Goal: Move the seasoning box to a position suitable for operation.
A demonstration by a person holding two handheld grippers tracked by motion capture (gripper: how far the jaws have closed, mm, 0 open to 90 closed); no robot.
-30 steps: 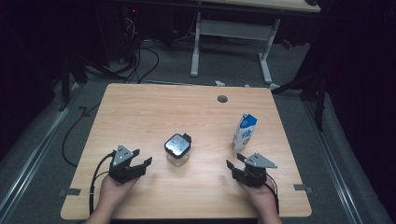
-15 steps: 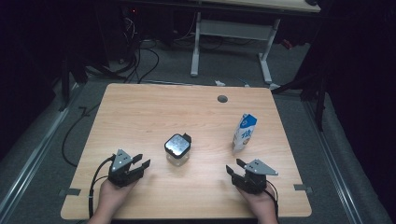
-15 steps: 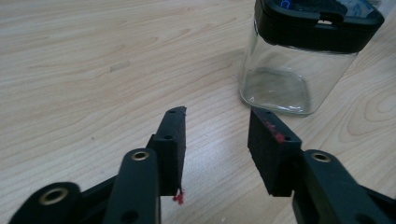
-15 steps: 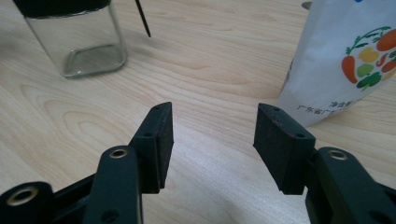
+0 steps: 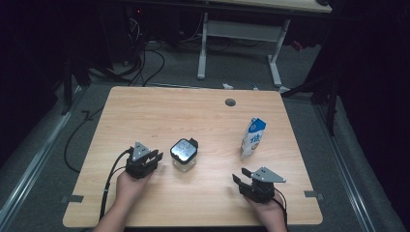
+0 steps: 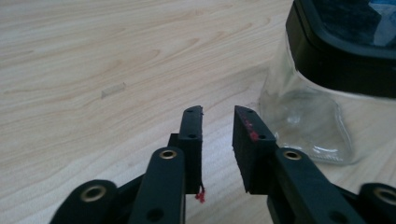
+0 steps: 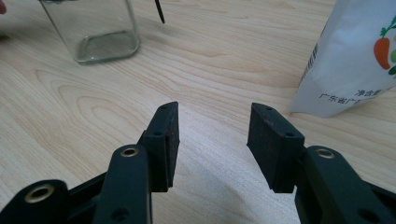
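Dim room, pale wooden counter: the clear square glass jar with black lid stands untouched mid-counter. Left gripper beside it, fingers narrowly apart, just been closing, empty; right gripper fingers wide. Nothing grasped yet.

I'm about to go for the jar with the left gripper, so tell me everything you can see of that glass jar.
The glass jar is squat, clear and roughly square with rounded corners, closed by a black-rimmed lid with a shiny top. It looks empty. It stands upright on the wooden table, near the front middle. Nothing touches it: the left gripper sits just beside it, jaws narrowly apart with nothing between them.
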